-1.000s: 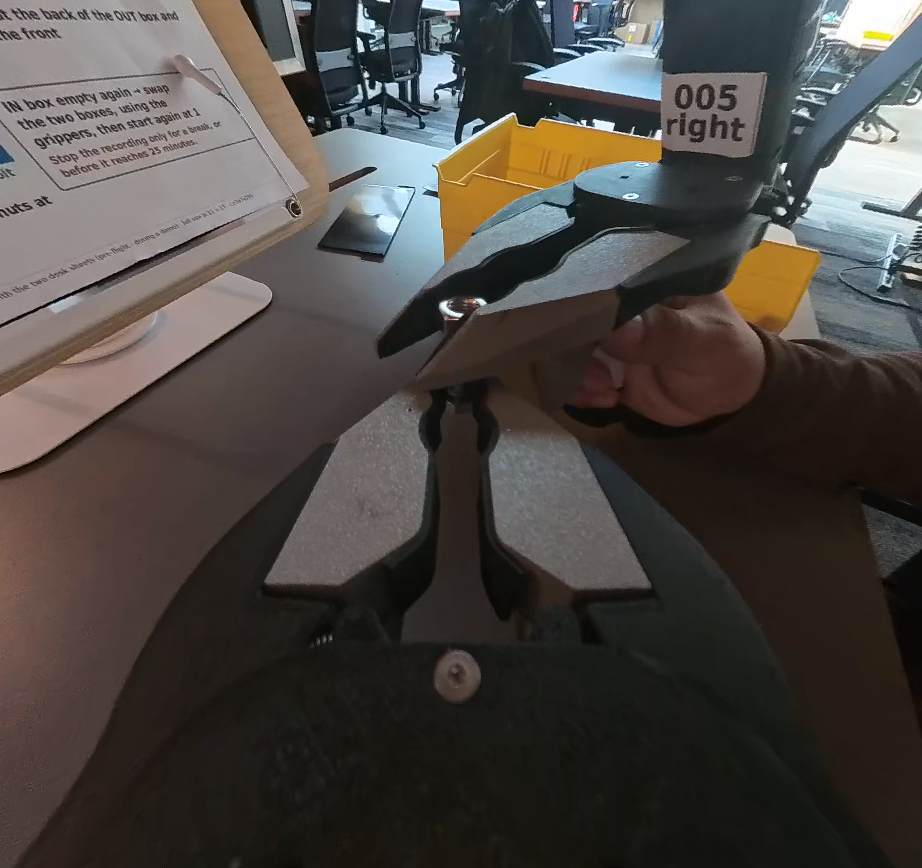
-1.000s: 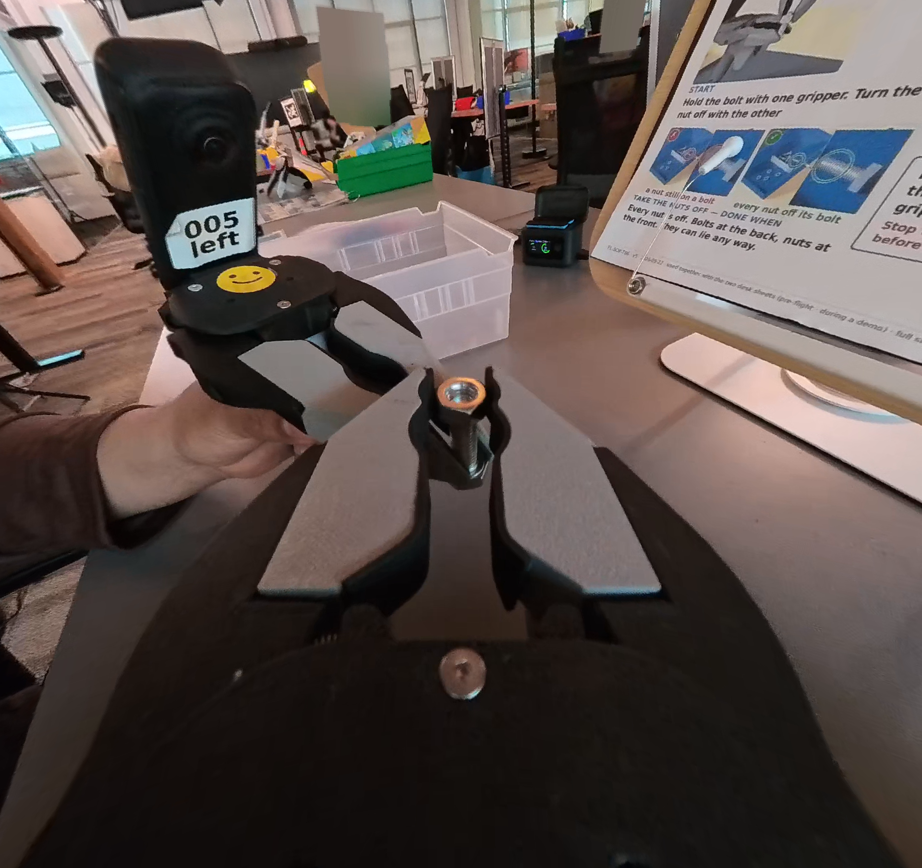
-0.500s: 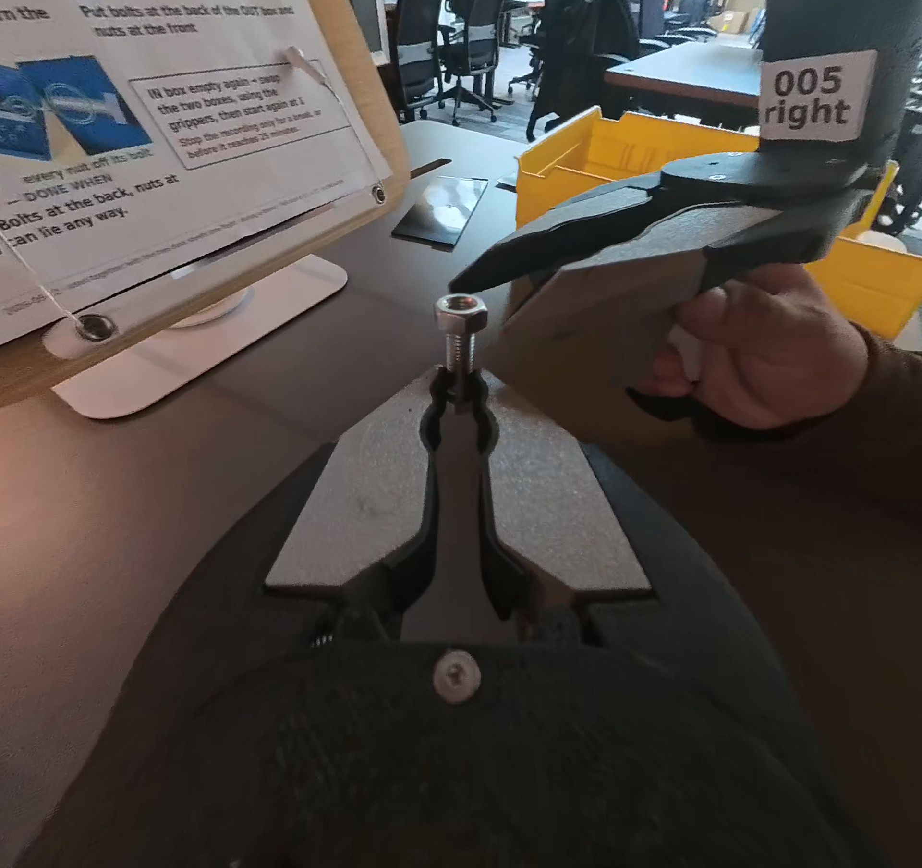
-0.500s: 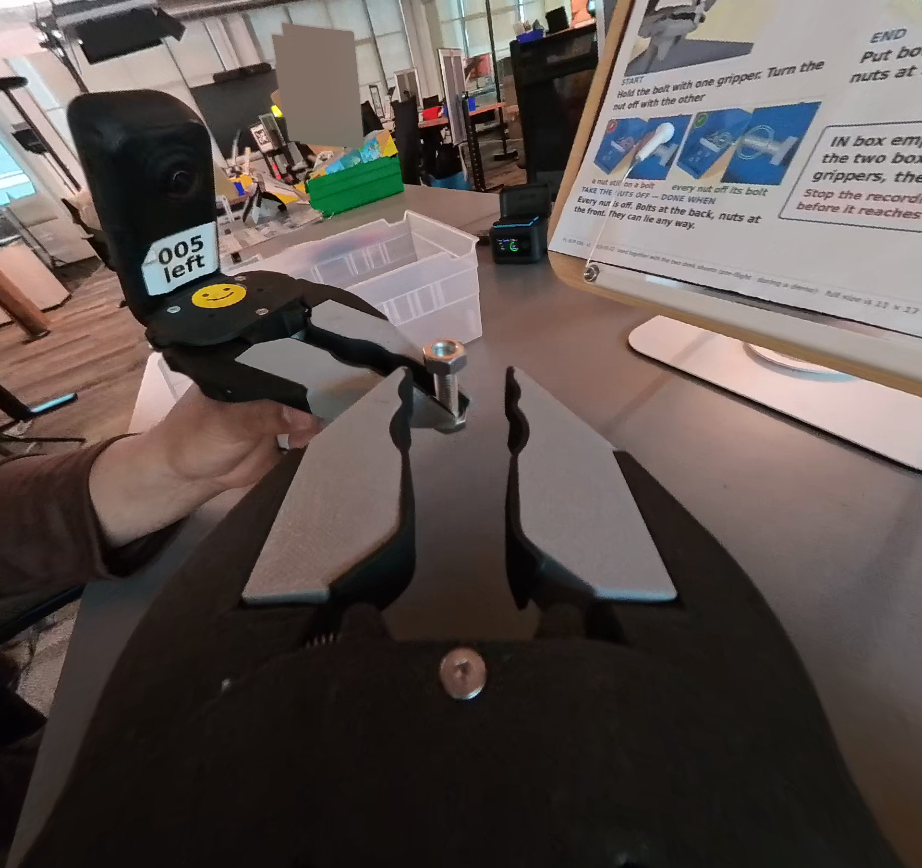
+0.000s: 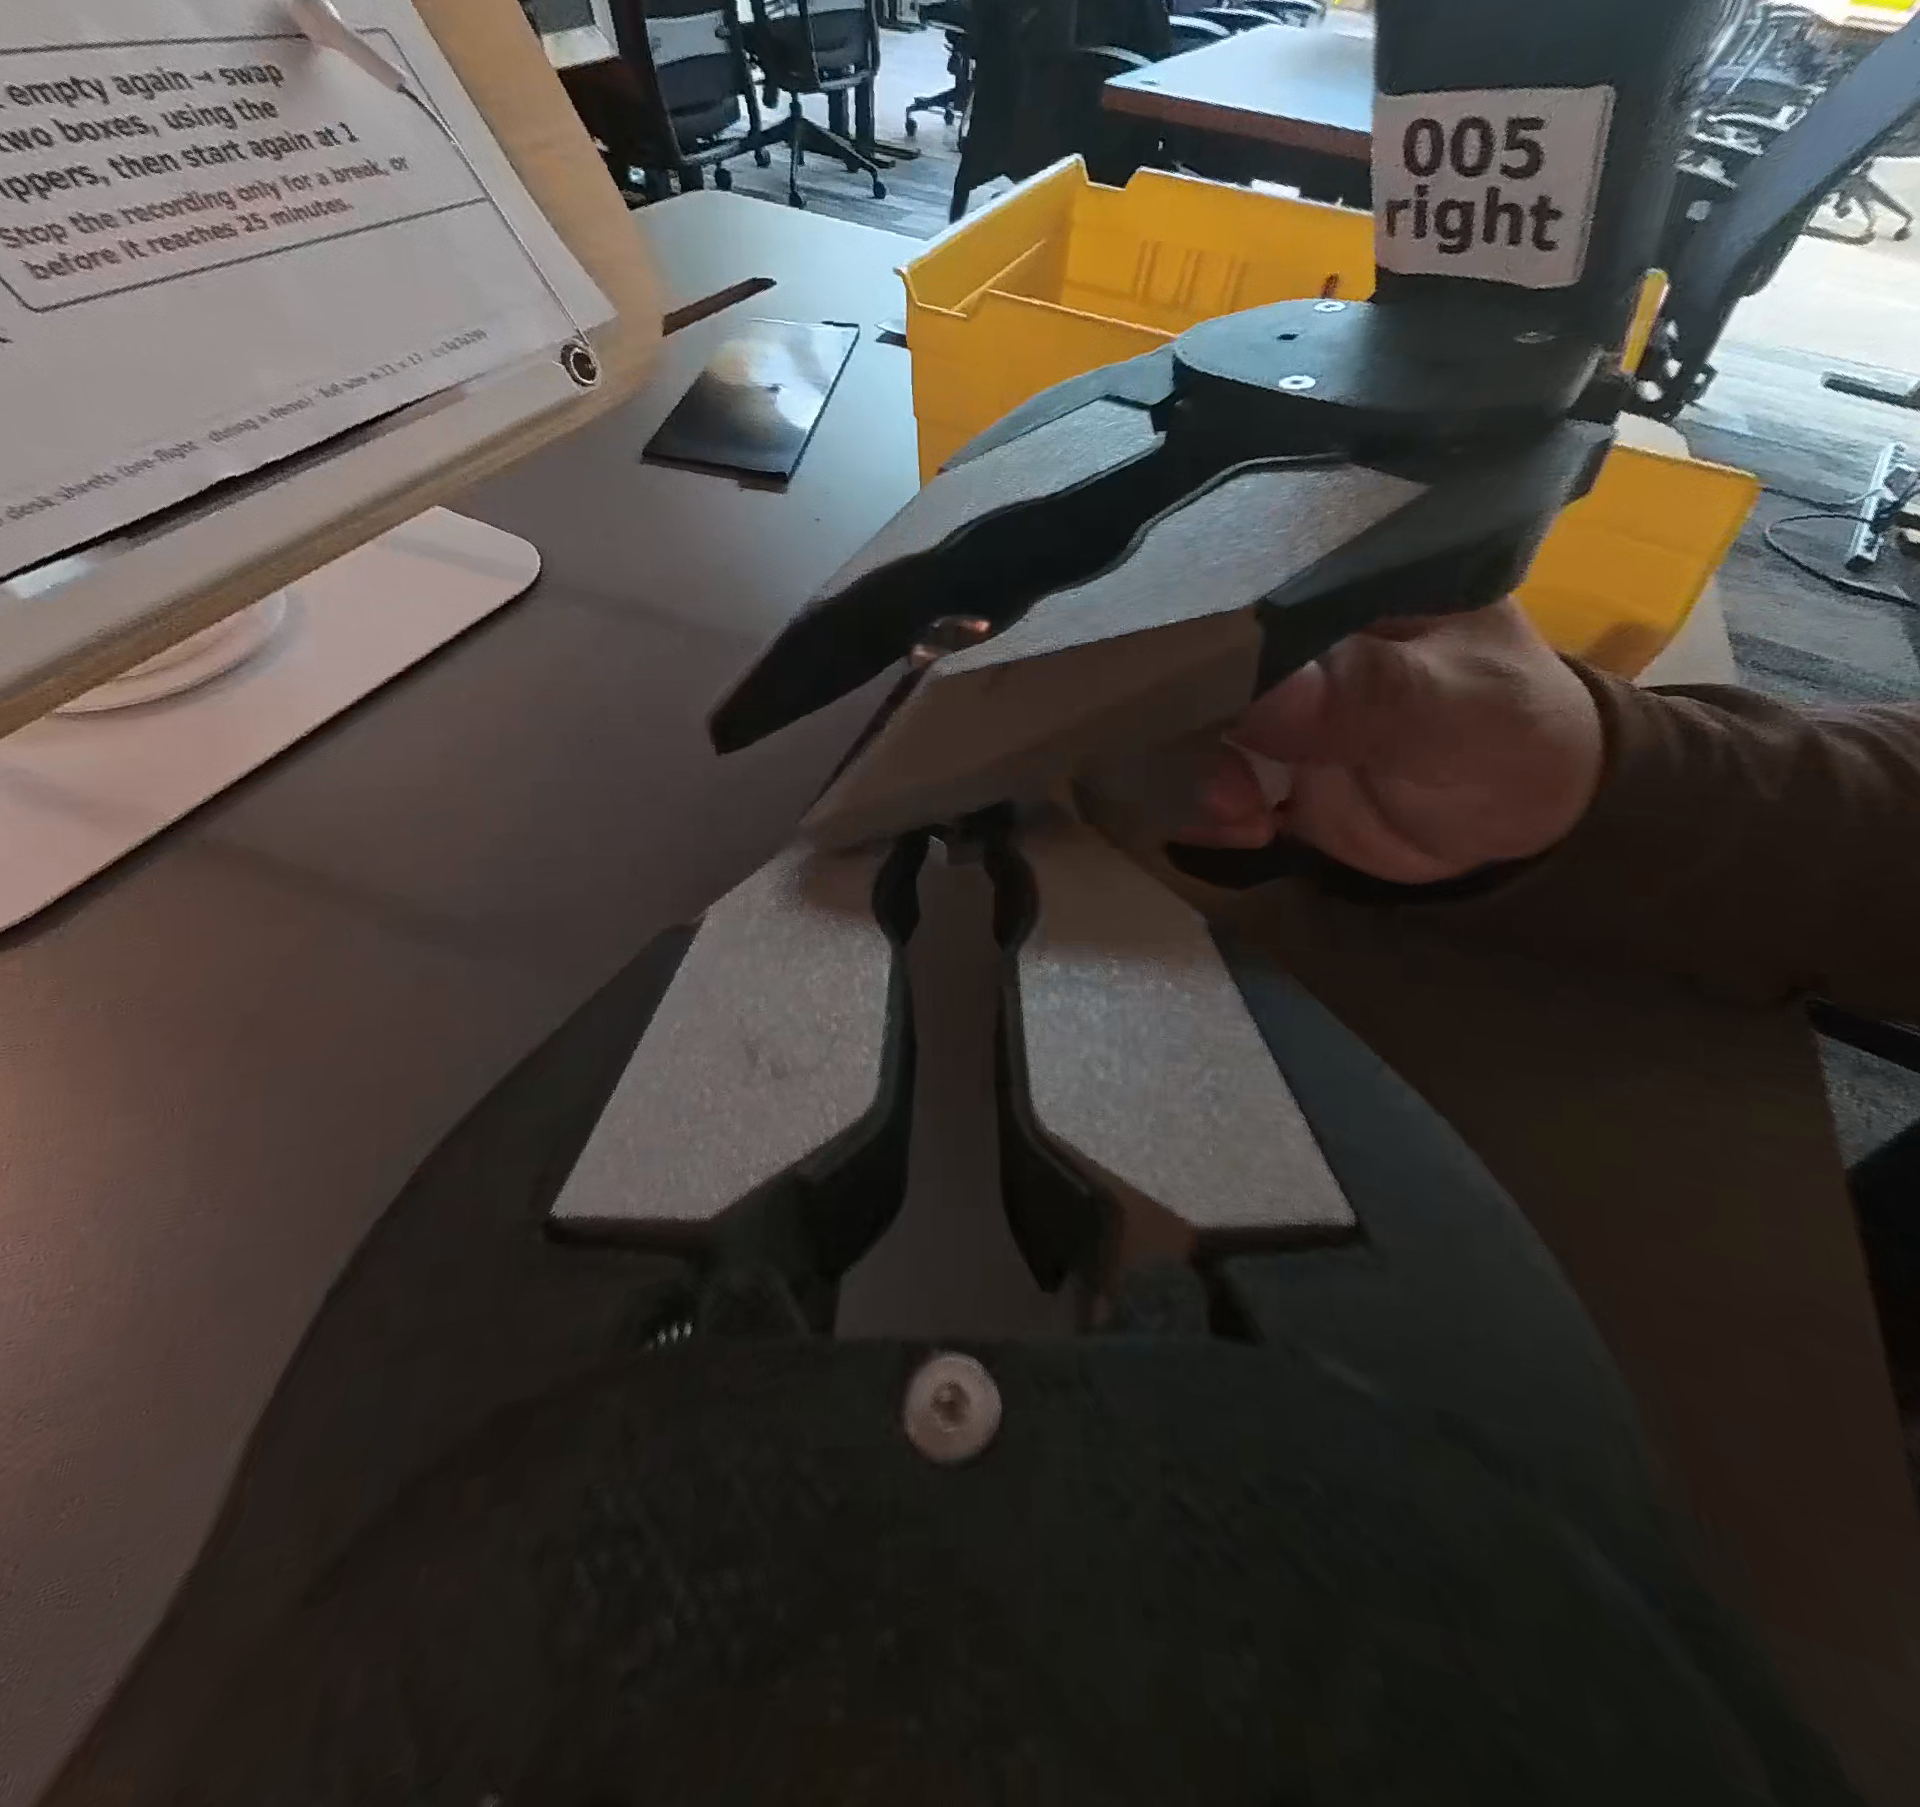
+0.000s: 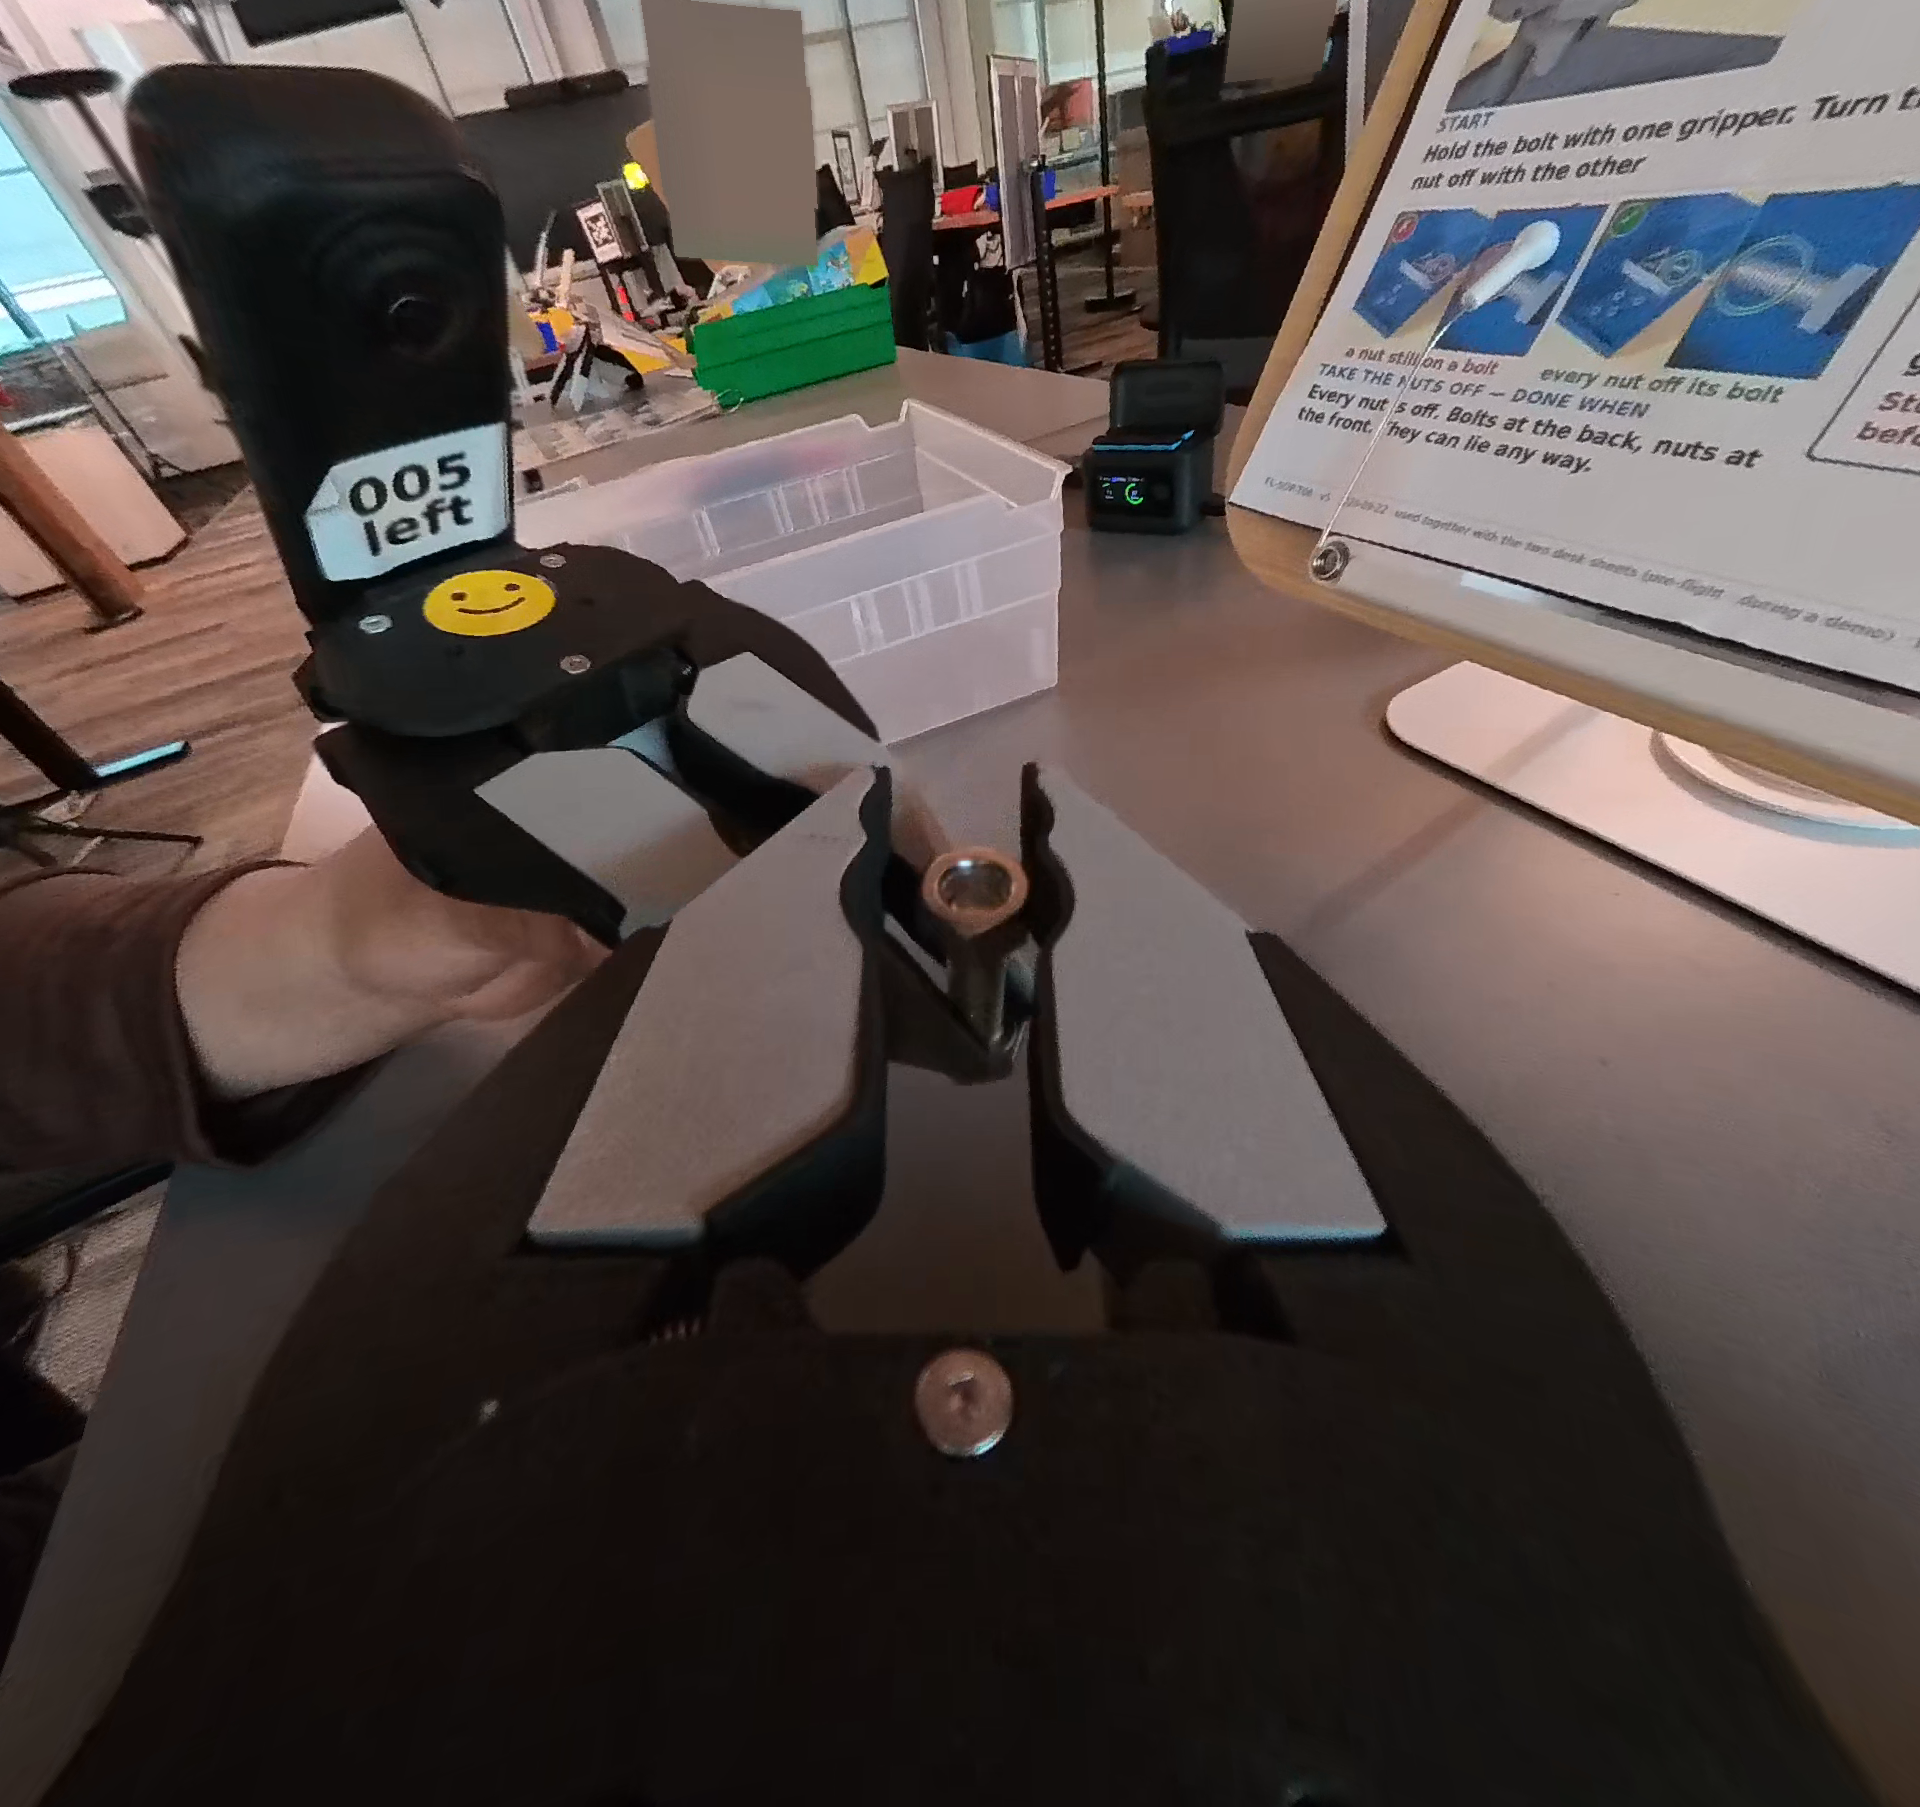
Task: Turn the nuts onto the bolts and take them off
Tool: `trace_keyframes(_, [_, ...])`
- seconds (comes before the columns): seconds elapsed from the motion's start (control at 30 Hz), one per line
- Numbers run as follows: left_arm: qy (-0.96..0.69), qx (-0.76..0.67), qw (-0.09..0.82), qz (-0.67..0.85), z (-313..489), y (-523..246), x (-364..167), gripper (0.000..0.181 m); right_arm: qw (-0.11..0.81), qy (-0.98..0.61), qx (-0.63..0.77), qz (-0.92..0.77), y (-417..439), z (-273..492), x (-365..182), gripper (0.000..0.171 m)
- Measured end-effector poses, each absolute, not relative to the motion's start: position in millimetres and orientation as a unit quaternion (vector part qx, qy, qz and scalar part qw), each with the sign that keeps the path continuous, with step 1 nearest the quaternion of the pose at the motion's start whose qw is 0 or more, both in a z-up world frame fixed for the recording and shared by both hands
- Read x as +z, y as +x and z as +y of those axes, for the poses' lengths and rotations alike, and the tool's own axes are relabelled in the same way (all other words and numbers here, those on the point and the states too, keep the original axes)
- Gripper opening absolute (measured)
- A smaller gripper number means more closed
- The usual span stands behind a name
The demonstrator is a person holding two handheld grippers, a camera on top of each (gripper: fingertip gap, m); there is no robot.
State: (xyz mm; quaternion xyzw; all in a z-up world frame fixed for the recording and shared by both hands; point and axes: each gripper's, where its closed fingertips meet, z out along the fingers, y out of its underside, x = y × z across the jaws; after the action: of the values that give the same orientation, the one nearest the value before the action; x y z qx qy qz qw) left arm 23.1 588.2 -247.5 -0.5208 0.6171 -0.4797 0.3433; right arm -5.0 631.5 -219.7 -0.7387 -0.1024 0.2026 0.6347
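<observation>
My left gripper (image 5: pixel 961 838) is shut on the head end of a steel bolt (image 6: pixel 982 988) and holds it upright above the grey table (image 5: pixel 312 926). A steel nut (image 6: pixel 975 890) sits at the top of the bolt's thread. My right gripper (image 6: pixel 956 791) comes in from the side, and its jaws are closed around the nut, which lies in the notch behind the fingertips. In the left wrist view the right gripper (image 5: pixel 764 786) covers most of the bolt. Only the nut's top (image 5: pixel 951 630) shows between its fingers.
A yellow bin (image 5: pixel 1039 344) stands behind the right gripper and a clear plastic bin (image 6: pixel 883 552) behind the left one. An instruction board on a white stand (image 6: pixel 1610 303) is at the table's back, with a small black device (image 6: pixel 1143 469) and a flat black plate (image 5: pixel 758 407) near it. Spacing between my two grippers at the tips: around 5 cm.
Half a second ago the right gripper was open and drawn back from the bolt. It has moved back over the bolt and closed around the nut. The left gripper kept its hold.
</observation>
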Motion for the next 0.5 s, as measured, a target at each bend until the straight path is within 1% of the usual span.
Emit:
trace_keyframes(0.13, [-0.52, -0.48, 0.345, 0.617, 587, 24, -248, 0.008, 0.633, -0.738, 0.214, -0.096, -3, 631, -220, 0.019])
trace_keyframes(0.2, [-0.52, -0.477, 0.35, 0.616, 589, 24, -247, 0.008, 0.631, -0.741, 0.212, -0.088, 0, 632, -221, 0.026])
trace_keyframes(0.5, [-0.547, -0.479, 0.372, 0.577, 618, 18, -240, 0.008, 0.643, -0.736, 0.199, -0.072, 13, 629, -215, 0.029])
